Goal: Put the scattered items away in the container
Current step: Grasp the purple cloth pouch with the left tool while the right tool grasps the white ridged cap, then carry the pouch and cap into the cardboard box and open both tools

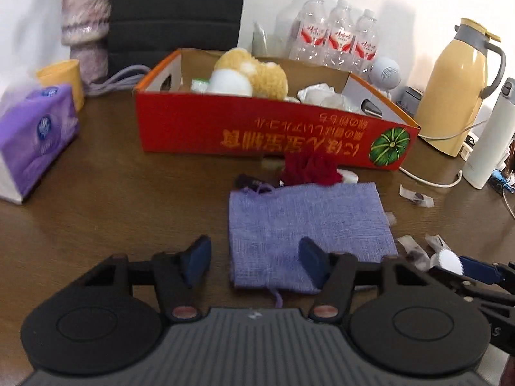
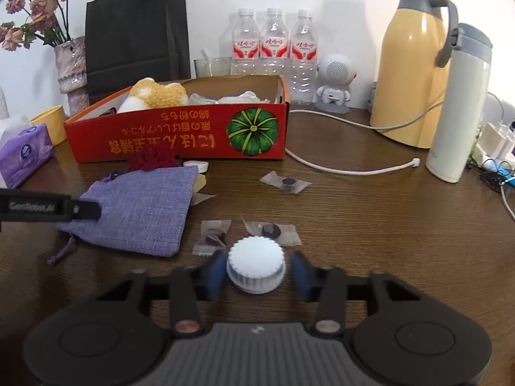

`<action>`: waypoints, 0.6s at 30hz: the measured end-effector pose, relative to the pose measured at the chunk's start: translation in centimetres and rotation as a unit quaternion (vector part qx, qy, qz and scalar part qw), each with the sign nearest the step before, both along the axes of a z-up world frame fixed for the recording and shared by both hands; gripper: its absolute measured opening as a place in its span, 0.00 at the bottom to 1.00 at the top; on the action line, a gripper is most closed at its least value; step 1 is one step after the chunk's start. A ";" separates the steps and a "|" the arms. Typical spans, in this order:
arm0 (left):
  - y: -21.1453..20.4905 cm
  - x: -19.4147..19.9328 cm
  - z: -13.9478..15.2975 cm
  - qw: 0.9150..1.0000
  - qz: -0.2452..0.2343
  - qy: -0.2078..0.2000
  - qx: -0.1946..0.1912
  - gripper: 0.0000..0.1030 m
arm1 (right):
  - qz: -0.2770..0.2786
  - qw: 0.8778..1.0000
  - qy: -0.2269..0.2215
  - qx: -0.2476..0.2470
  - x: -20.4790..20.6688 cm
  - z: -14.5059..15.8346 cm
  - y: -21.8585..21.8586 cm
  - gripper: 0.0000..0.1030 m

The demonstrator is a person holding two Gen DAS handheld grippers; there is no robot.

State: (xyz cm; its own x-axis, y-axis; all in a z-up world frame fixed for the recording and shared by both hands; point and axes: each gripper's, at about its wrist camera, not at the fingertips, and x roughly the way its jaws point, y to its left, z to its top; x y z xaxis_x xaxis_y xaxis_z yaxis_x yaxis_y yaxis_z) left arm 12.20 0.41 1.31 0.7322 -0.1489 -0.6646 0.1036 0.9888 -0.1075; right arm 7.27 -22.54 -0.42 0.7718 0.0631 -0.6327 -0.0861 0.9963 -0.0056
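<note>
Only the right wrist view shows us the flowers [image 2: 35, 6] at upper left. There the right gripper [image 2: 256, 273] has its fingers apart, flanking the white cap [image 2: 256, 262] low in the centre; contact is blurred. In the left view, the left gripper [image 1: 254, 262] fingers straddle the pouch's [image 1: 309, 218] near edge, apart. The box [image 1: 257, 128] sits on the tabletop [image 1: 112, 209] behind.
</note>
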 end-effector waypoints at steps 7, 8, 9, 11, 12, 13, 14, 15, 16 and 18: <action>-0.6 -2.0 0.6 0.999 -0.013 -0.046 -0.007 0.03 | 0.013 1.000 -0.010 -0.018 -0.3 0.2 0.5 0.37; -0.5 -2.5 1.0 0.998 -0.012 -0.052 -0.012 0.03 | 0.014 1.000 -0.017 -0.020 -0.7 0.5 0.6 0.37; -0.4 -3.2 1.5 0.998 -0.012 -0.059 -0.018 0.03 | 0.015 0.999 -0.028 -0.023 -1.2 1.1 0.7 0.37; -0.3 -4.8 2.7 0.997 -0.013 -0.074 -0.026 0.03 | 0.015 0.998 -0.050 -0.025 -2.4 2.3 0.7 0.37; -0.2 -5.9 3.3 0.996 -0.013 -0.080 -0.030 0.02 | 0.015 0.998 -0.061 -0.022 -3.0 3.0 0.7 0.37; 0.0 -6.9 3.8 0.996 -0.011 -0.084 -0.036 0.02 | 0.016 0.997 -0.068 -0.019 -3.7 3.6 0.6 0.37; 0.2 -8.2 4.3 0.995 -0.010 -0.090 -0.042 0.02 | 0.018 0.997 -0.074 -0.017 -4.5 4.2 0.7 0.37; 0.3 -9.7 4.9 0.994 -0.008 -0.100 -0.045 0.02 | 0.020 0.996 -0.082 -0.014 -5.4 4.7 0.8 0.37; 0.3 -11.3 5.7 0.992 -0.009 -0.118 -0.045 0.02 | 0.022 0.996 -0.089 -0.011 -6.4 5.2 0.9 0.37; 0.3 -15.1 7.2 0.983 -0.018 -0.177 -0.033 0.02 | 0.026 0.994 -0.107 -0.003 -8.4 6.1 1.1 0.37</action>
State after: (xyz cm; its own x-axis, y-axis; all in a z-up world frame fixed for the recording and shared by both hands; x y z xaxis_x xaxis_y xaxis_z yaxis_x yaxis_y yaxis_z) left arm -2.95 0.72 8.56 0.9098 -0.2127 -0.3563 0.1802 0.9760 -0.1225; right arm -1.17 -21.48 5.69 0.8843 0.1032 -0.4555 -0.1337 0.9904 -0.0352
